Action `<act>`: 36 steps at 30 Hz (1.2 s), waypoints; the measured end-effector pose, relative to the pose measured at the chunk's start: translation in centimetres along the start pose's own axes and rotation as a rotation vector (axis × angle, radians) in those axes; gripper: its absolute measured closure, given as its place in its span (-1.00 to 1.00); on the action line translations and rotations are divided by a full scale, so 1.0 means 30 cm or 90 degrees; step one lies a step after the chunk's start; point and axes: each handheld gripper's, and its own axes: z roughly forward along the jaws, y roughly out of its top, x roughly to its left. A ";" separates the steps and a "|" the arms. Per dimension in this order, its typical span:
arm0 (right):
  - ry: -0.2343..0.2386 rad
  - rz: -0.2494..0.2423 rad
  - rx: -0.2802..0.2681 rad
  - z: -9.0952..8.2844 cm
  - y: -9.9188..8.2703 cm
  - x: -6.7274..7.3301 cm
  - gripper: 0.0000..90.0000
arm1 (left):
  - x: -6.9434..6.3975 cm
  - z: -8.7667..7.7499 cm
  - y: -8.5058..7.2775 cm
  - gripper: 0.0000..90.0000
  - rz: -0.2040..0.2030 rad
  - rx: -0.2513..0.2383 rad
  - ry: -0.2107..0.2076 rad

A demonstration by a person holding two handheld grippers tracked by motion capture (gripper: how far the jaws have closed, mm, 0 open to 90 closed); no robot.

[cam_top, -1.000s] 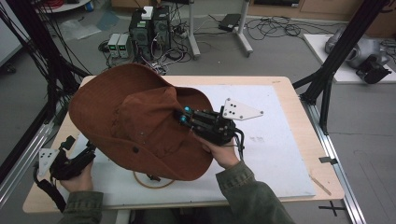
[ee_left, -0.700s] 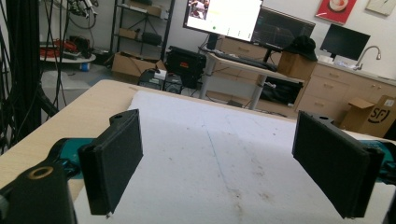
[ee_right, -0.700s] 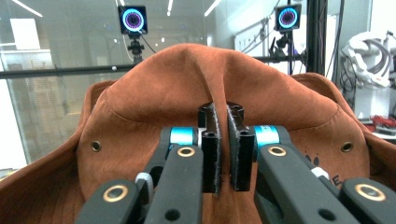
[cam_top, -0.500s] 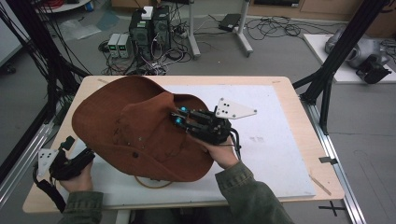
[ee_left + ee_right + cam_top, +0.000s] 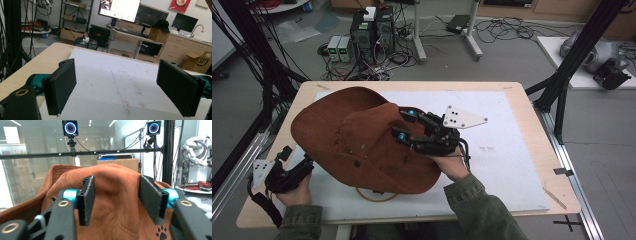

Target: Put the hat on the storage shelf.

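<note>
From the high view we see a brown hat (image 5: 362, 142) lying on the white mat (image 5: 512, 150) of the table (image 5: 532, 95), left of centre. Our right gripper (image 5: 404, 125) rests on its crown, jaws apart after just opening, the crown's suede between them. Our left gripper (image 5: 294, 162) sits at the table's near-left corner, just beside the brim.

In the left gripper view we read "SF" on a cardboard box (image 5: 201, 61) at the far right. The left gripper (image 5: 117, 92) has its jaws spread wide over bare mat (image 5: 112, 75), grasping nothing.

In the right gripper view, a paw-print mark (image 5: 162, 233) shows at the lower right. The right gripper (image 5: 116, 200) straddles a ridge of the hat (image 5: 115, 187), pads loosened and no longer pinching it.
</note>
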 end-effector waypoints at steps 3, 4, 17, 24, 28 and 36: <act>0.000 -0.005 0.000 0.000 0.000 0.001 -0.09 | 0.000 0.000 0.000 -0.64 -0.001 0.000 0.000; 0.002 -0.003 -0.001 0.000 0.000 0.000 -0.10 | 0.000 0.000 0.000 -0.64 -0.001 0.000 0.000; -0.009 0.009 -0.027 -0.029 0.015 -0.016 -0.35 | -0.001 -0.001 0.001 -0.64 0.000 -0.002 0.000; -0.017 0.010 -0.022 -0.043 0.020 -0.022 -0.39 | 0.000 -0.001 0.000 -0.64 -0.002 -0.002 0.000; -0.029 0.002 -0.015 -0.064 0.025 -0.021 -0.40 | -0.002 0.001 -0.001 -0.64 -0.002 0.000 -0.001; -0.074 -0.001 -0.011 -0.160 0.039 -0.039 -0.48 | -0.005 0.002 -0.001 -0.64 0.003 0.000 -0.002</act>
